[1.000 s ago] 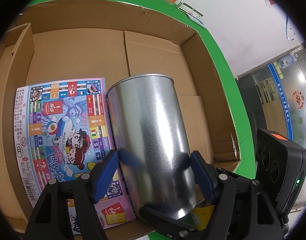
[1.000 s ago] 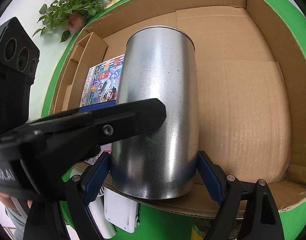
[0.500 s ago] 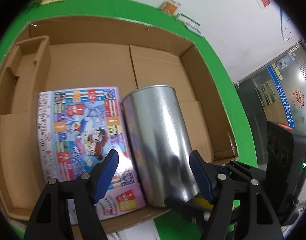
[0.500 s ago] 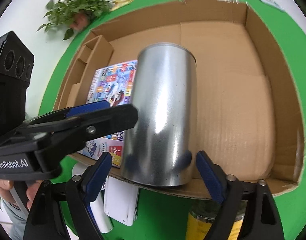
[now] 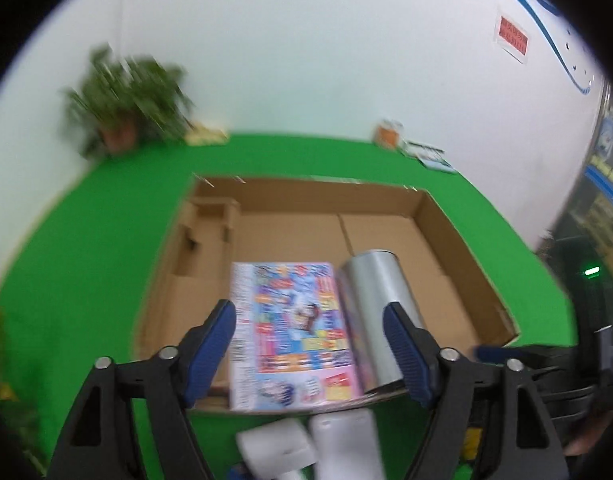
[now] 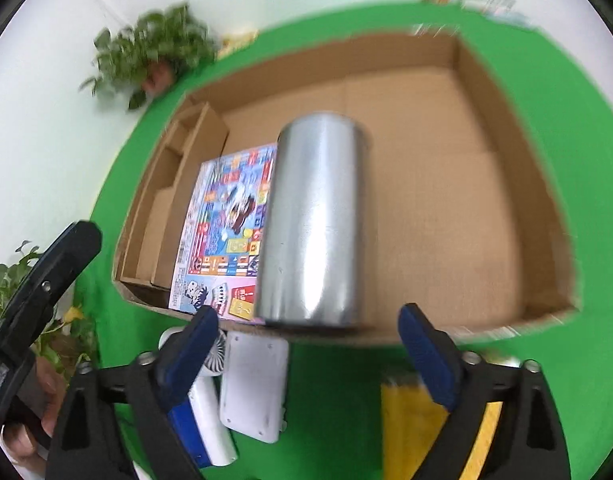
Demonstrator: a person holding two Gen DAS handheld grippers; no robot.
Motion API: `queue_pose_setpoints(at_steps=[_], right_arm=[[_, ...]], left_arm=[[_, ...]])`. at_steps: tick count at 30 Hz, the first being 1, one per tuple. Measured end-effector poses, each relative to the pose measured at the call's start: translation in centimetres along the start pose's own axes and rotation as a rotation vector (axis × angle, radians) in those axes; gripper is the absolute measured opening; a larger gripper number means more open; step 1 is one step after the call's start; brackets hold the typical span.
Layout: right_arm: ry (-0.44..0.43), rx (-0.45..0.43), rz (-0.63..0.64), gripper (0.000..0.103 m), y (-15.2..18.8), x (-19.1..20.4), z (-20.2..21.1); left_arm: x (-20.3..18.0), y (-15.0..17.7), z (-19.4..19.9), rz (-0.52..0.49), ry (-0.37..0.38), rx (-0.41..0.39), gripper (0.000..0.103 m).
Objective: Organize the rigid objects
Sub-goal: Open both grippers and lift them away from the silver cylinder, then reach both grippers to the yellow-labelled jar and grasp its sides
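Note:
A shiny metal can (image 6: 314, 224) lies on its side in the cardboard box (image 6: 506, 92), beside a colourful flat game box (image 6: 226, 224). Both show in the left wrist view, the can (image 5: 370, 320) right of the game box (image 5: 294, 332), inside the cardboard box (image 5: 458, 232). My left gripper (image 5: 310, 344) is open and empty, above the box's near edge. My right gripper (image 6: 306, 352) is open and empty, just outside the near wall, apart from the can. The left gripper's body (image 6: 34, 292) shows at the left.
On the green table (image 6: 586, 120) in front of the box lie a white device (image 6: 254, 388), a small white fan (image 6: 210, 364), a blue-and-white item (image 6: 194, 424) and a yellow item (image 6: 410, 424). Potted plants (image 6: 154, 48) stand at the back left. Cardboard dividers (image 6: 174, 184) fill the box's left end.
Both grippers have pulled back from the box and away from the can, which now lies free in the box. Both views show more of the table and wall.

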State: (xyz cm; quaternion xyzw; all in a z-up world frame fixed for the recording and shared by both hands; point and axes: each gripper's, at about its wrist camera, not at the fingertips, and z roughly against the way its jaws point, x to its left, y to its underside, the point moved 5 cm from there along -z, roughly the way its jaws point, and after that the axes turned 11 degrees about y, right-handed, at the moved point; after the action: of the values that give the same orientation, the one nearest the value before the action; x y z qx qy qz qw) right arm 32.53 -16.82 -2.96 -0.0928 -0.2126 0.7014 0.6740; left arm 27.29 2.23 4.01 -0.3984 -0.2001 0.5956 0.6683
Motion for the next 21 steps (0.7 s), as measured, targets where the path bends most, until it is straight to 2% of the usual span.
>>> queue_pose_setpoints(at_steps=[3, 5, 8, 11, 12, 13, 14, 16, 17, 18, 19, 20, 21], right_arm=[[0.120, -0.136, 0.022, 0.099, 2.5, -0.8, 3.3], [0.176, -0.202, 0.027, 0.099, 4.1, -1.3, 4.8], [0.189, -0.251, -0.016, 0.099, 6.4, -2.3, 5.9], [0.222, -0.292, 0.030, 0.099, 8.4, -2.6, 6.7], [0.237, -0.302, 0.038, 0.099, 8.9, -2.9, 7.0], [0.234, -0.306, 0.038, 0.099, 9.2, -3.0, 7.2], [0.214, -0.316, 0.035, 0.096, 9.7, -3.3, 7.5], [0.199, -0.311, 0.042, 0.085, 10.3, -3.8, 7.7], [0.208, -0.300, 0.046, 0.079, 10.4, -3.8, 7.4], [0.218, -0.284, 0.049, 0.079, 10.7, -4.1, 7.2], [0.216, -0.278, 0.049, 0.079, 10.8, -4.4, 7.0], [0.214, -0.275, 0.048, 0.082, 11.0, -4.5, 6.8], [0.214, -0.266, 0.047, 0.092, 11.1, -4.9, 6.6]], left_arm=[[-0.6, 1.6, 2.4, -0.037, -0.087, -0.041, 0.083], [-0.9, 2.9, 3.5, -0.023, -0.127, -0.061, 0.083], [-1.5, 4.5, 4.1, -0.002, -0.119, -0.069, 0.083], [-2.6, 6.2, 4.3, 0.004, -0.094, -0.048, 0.081], [-2.9, 6.8, 4.2, 0.000, -0.079, -0.033, 0.064], [-3.3, 7.2, 4.0, -0.003, -0.073, -0.012, 0.035], [-3.3, 7.7, 3.8, 0.002, -0.086, 0.012, 0.026], [-3.1, 8.3, 3.7, 0.019, -0.124, 0.019, 0.024], [-3.0, 8.4, 3.7, 0.021, -0.127, 0.015, 0.026], [-2.8, 8.6, 3.7, 0.024, -0.133, 0.022, 0.045], [-2.5, 8.8, 3.6, 0.033, -0.146, 0.033, 0.078], [-2.1, 9.0, 3.7, 0.046, -0.159, 0.032, 0.089], [-1.9, 9.1, 4.0, 0.052, -0.159, 0.010, 0.090]])
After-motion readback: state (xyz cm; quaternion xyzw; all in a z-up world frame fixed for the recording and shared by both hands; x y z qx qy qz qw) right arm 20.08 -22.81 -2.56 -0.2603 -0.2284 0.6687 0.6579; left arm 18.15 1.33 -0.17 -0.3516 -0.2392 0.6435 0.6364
